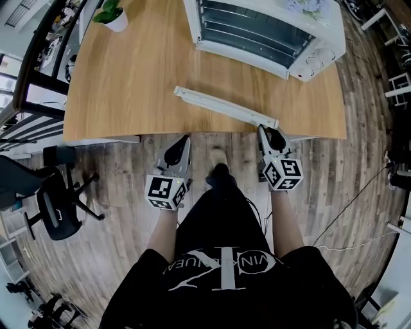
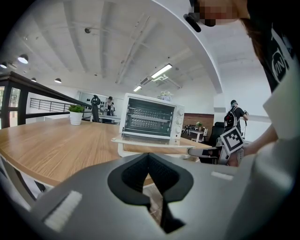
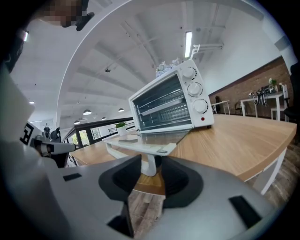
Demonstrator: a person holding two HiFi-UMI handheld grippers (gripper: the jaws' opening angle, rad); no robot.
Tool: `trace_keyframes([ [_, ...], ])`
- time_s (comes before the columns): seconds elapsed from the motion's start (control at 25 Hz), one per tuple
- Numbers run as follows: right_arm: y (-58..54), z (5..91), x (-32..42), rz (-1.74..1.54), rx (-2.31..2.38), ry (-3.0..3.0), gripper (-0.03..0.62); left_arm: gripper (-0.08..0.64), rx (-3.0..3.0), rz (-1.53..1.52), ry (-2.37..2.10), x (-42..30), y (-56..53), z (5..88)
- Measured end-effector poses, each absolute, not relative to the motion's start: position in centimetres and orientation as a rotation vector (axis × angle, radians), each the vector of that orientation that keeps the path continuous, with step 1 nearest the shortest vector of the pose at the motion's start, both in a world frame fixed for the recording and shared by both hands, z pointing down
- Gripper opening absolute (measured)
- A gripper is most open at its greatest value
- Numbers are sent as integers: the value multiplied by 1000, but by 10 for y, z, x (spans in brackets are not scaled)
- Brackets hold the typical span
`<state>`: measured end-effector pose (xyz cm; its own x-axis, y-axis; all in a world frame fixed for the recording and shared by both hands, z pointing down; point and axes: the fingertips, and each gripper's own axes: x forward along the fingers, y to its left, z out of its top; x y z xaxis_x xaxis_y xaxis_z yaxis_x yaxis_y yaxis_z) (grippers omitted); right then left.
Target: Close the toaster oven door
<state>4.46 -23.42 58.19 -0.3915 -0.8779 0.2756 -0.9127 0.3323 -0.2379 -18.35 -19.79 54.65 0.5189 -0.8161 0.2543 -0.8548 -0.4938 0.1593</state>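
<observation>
A white toaster oven (image 1: 311, 61) stands at the far right of the wooden table (image 1: 128, 83), its glass door (image 3: 150, 140) folded down flat toward me. The door's white handle bar (image 1: 225, 106) runs parallel to the table's front edge. My right gripper (image 1: 273, 133) is at the handle's right end. In the right gripper view its jaws (image 3: 149, 164) stand a little apart, with the handle's end post just ahead in the gap. My left gripper (image 1: 182, 144) hangs below the table edge, left of the door, with its pads (image 2: 140, 171) meeting and nothing between them.
A small potted plant (image 1: 112, 16) sits at the table's far left. A black office chair (image 1: 58, 205) stands on the wood floor to my left. My shoe (image 1: 219, 173) is under the table's front edge. People stand far off in the room (image 2: 233, 115).
</observation>
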Motion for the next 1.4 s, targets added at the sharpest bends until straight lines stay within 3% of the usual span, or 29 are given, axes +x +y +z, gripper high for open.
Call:
trace_keyframes([
  [1.4,-243,522,54,410,1812,-2465,98,11,2489,148,-1460,-201,-198,523],
])
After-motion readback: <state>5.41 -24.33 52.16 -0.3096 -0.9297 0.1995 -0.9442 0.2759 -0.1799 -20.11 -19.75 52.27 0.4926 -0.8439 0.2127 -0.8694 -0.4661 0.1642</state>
